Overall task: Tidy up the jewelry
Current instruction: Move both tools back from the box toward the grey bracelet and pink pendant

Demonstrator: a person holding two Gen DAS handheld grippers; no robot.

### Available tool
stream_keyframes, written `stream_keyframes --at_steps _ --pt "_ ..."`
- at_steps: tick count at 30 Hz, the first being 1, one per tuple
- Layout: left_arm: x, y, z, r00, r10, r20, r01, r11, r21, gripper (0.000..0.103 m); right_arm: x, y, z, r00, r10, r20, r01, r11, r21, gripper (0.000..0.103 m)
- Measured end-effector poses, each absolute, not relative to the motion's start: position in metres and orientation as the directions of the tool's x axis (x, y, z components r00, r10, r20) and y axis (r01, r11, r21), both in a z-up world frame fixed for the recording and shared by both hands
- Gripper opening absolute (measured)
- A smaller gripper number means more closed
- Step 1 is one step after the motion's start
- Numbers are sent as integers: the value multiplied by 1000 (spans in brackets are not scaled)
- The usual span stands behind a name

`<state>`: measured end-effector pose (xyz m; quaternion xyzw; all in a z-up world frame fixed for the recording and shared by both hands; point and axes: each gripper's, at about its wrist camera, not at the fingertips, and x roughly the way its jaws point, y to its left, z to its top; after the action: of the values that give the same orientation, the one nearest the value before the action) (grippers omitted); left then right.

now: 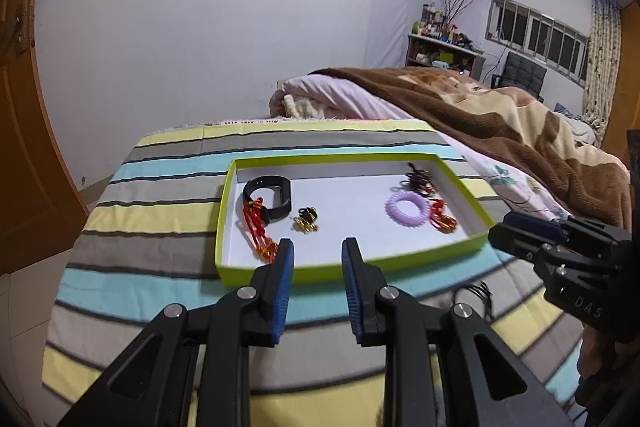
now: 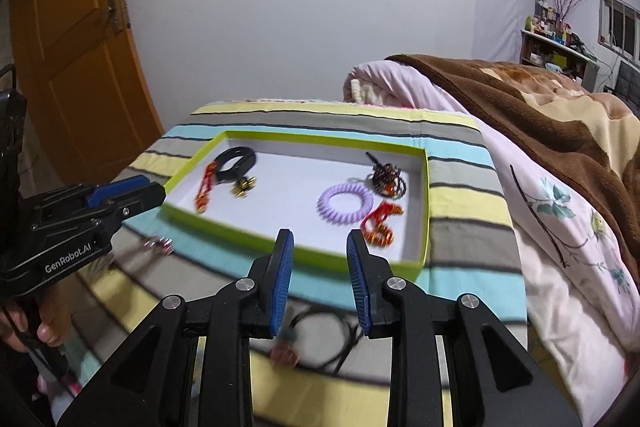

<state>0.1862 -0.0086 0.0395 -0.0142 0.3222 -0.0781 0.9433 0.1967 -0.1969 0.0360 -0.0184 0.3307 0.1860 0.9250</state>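
A shallow box tray with a lime-green rim (image 1: 222,223) (image 2: 426,211) lies on the striped cloth. In its left part are a black wristband (image 1: 272,195) (image 2: 236,161), a red bead string (image 1: 260,227) (image 2: 204,193) and a small gold-and-black piece (image 1: 306,221) (image 2: 242,187). To the right lie a purple spiral hair tie (image 1: 404,205) (image 2: 346,205), a dark beaded piece (image 1: 418,181) (image 2: 388,179) and a red-orange cord (image 1: 442,217) (image 2: 380,223). My left gripper (image 1: 318,251) (image 2: 156,193) hovers open before the tray's near rim, empty. My right gripper (image 2: 320,239) (image 1: 496,231) is open and empty too.
On the striped cloth (image 1: 160,187) in front of the tray lie a black cord with a pinkish pendant (image 2: 286,351) and a small beaded piece (image 2: 160,243). A bed with a brown blanket (image 1: 500,115) runs along the right. An orange door (image 2: 72,67) stands at the left.
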Motion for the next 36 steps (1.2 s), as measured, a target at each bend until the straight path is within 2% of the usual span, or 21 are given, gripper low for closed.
stream_keyframes --at_steps 19,36 --pt "77 -2 28 799 -143 -584 127 989 -69 26 93 -203 33 707 386 -592 -400 909 116 28" --pt "51 16 19 795 -128 -593 81 991 -105 26 78 -206 23 694 393 -603 -404 906 126 28"
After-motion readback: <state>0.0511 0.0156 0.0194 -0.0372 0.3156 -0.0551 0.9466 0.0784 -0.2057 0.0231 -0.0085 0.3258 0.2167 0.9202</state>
